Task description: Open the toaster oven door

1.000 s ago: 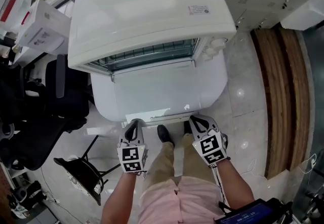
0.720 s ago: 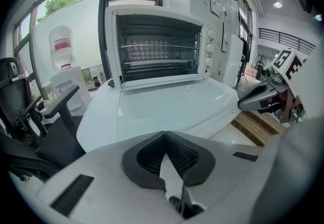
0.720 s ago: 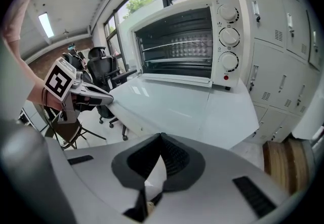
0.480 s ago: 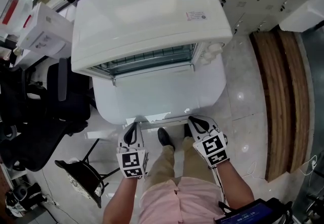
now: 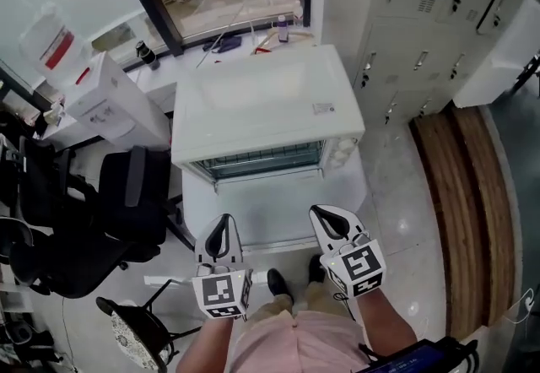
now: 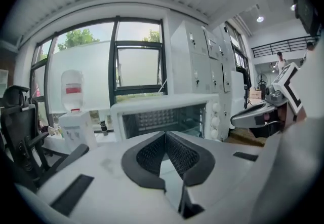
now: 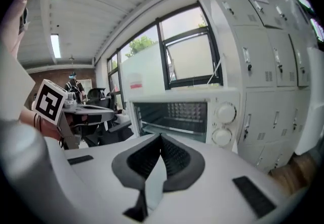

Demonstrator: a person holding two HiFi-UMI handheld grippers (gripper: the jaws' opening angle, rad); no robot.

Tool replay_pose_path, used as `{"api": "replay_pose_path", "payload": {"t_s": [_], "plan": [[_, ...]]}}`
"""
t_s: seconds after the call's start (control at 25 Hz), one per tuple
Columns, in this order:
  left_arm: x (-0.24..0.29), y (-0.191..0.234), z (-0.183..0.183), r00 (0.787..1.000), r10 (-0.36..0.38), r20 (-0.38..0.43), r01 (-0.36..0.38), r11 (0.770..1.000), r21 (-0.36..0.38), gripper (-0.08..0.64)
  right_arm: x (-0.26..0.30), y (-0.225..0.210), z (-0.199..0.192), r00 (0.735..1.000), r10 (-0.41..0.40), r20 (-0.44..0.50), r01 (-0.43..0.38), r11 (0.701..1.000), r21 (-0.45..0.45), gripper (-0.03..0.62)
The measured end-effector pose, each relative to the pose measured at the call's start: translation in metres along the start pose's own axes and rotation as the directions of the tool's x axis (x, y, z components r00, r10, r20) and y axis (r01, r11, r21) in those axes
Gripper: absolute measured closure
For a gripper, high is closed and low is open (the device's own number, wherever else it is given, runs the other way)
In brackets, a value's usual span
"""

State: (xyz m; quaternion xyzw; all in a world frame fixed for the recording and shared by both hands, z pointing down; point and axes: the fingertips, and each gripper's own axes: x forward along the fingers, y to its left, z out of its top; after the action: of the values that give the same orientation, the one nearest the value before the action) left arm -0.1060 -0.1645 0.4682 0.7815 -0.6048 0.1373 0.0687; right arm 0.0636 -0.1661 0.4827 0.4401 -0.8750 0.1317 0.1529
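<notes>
The toaster oven (image 5: 266, 101) is seen with its door (image 5: 278, 204) already let down flat in front of the open cavity, where the rack (image 5: 261, 163) is exposed, so the task is judged to be done or nearly so. The left gripper (image 5: 221, 229) and the right gripper (image 5: 327, 221) are held at the front edge of that door, each with its jaws pressed together and nothing caught between them. Whether either tip rests on the door cannot be told. From here the door could be knocked by a careless move of a closed tip and sent back up toward the cavity. If weight were laid on its outer edge, the oven might be tipped forward. The projecting door could also be struck by the person's legs just in front of it.
</notes>
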Motion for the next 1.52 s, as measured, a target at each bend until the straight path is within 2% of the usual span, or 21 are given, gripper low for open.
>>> {"api": "replay_pose_path", "payload": {"t_s": [0.08,0.24,0.4,0.52,0.88,1.0,1.2,1.52], "plan": [[0.000,-0.002,0.034,0.997,-0.004,0.071,0.004,1.000,-0.002,0.546,-0.007,-0.001,0.040,0.996,-0.019,0.083,0.022,0.999,-0.028,0.591],[-0.005,-0.004,0.095,0.979,0.008,0.203,-0.006,1.000,-0.011,0.546,-0.023,0.001,0.108,0.973,-0.051,0.225,0.072,0.994,-0.087,0.591],[-0.015,-0.010,0.137,0.955,0.010,0.297,-0.014,1.000,0.013,0.546,-0.039,0.006,0.141,0.953,-0.077,0.293,0.116,0.986,-0.118,0.590],[-0.019,-0.013,0.155,0.946,0.000,0.325,-0.004,1.000,0.011,0.546,-0.046,0.009,0.152,0.943,-0.087,0.321,0.134,0.983,-0.129,0.590],[-0.024,-0.022,0.161,0.944,-0.031,0.328,0.023,0.999,0.031,0.546,-0.059,0.012,0.167,0.922,-0.114,0.371,0.181,0.972,-0.150,0.591],[-0.027,-0.020,0.159,0.955,-0.022,0.296,0.015,1.000,0.026,0.546,-0.059,0.014,0.167,0.922,-0.111,0.371,0.180,0.972,-0.154,0.591],[-0.029,-0.024,0.163,0.941,-0.033,0.335,0.029,0.999,0.018,0.546,-0.059,0.018,0.164,0.922,-0.100,0.375,0.172,0.971,-0.163,0.591],[-0.032,-0.028,0.163,0.942,-0.032,0.333,0.035,0.999,-0.005,0.546,-0.063,0.019,0.162,0.921,-0.098,0.377,0.166,0.974,-0.152,0.591]]}}
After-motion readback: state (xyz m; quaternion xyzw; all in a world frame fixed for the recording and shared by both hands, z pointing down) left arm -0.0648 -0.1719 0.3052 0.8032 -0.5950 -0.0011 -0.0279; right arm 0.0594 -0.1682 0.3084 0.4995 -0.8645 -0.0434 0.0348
